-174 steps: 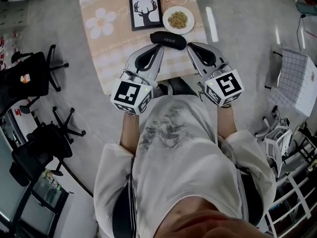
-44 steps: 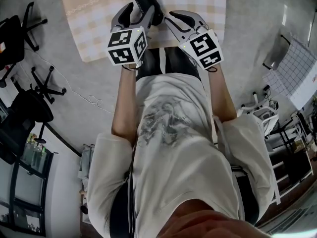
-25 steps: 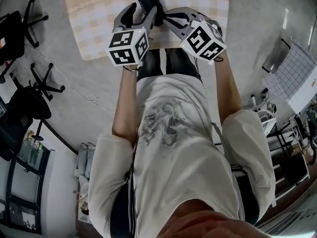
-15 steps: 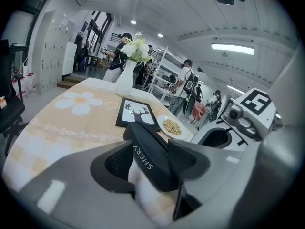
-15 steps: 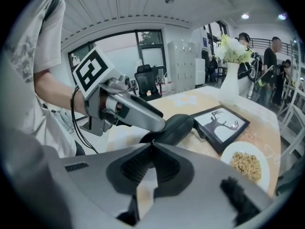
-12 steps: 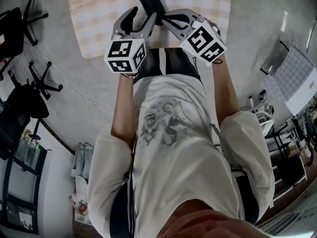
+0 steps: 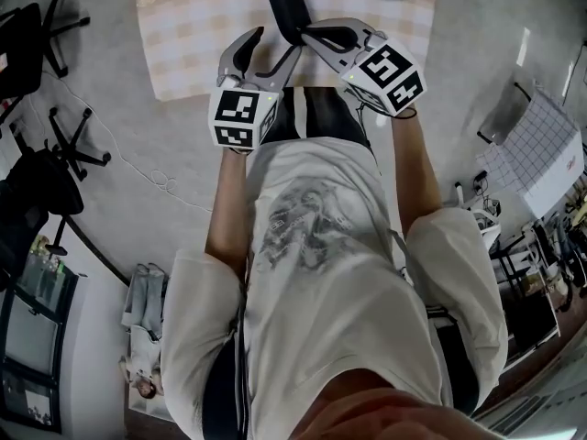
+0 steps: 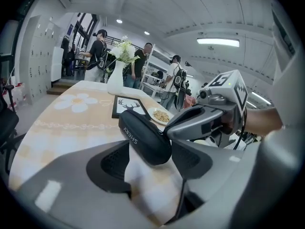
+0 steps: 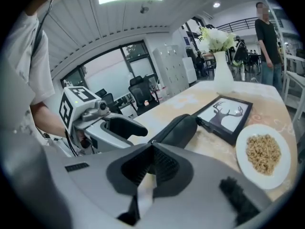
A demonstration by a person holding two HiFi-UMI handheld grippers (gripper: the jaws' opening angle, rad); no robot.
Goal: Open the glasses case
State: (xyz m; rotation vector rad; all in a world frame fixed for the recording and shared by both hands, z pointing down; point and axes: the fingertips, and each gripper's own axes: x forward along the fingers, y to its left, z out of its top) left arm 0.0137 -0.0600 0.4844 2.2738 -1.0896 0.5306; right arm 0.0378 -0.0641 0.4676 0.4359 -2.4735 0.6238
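Standing at the near edge of the counter (image 7: 202, 16), a person holds both claws at the near end of the black glasses case (image 7: 287, 3), top centre of the head view. The glasses case lies lengthwise, pointing away from the body, with white lettering along its side, and its lid looks shut. Whether its near end is lifted off the cloth cannot be told.

Jaws of the left claw (image 7: 273, 44) stand wide and have just been opening. In the left gripper view the rounded end of the glasses case (image 8: 143, 137) sits between the two pads, close to the right one, with a gap on the left side. It is not clamped.

Jaws of the right claw (image 7: 310, 35) are fully together. In the right gripper view they meet right at the near end of the glasses case (image 9: 178, 128). Whether anything thin is pinched there is too small to tell.

Beyond the case on the beige checked cloth:
- a framed deer print (image 9: 226, 116)
- a white plate (image 9: 281, 175) of grain to its right
- a white vase (image 9: 221, 75) with pale flowers further back

Office chairs (image 7: 41, 177) stand on the grey floor at the left edge of the head view. Several people (image 8: 100, 51) stand far back in the left gripper view.
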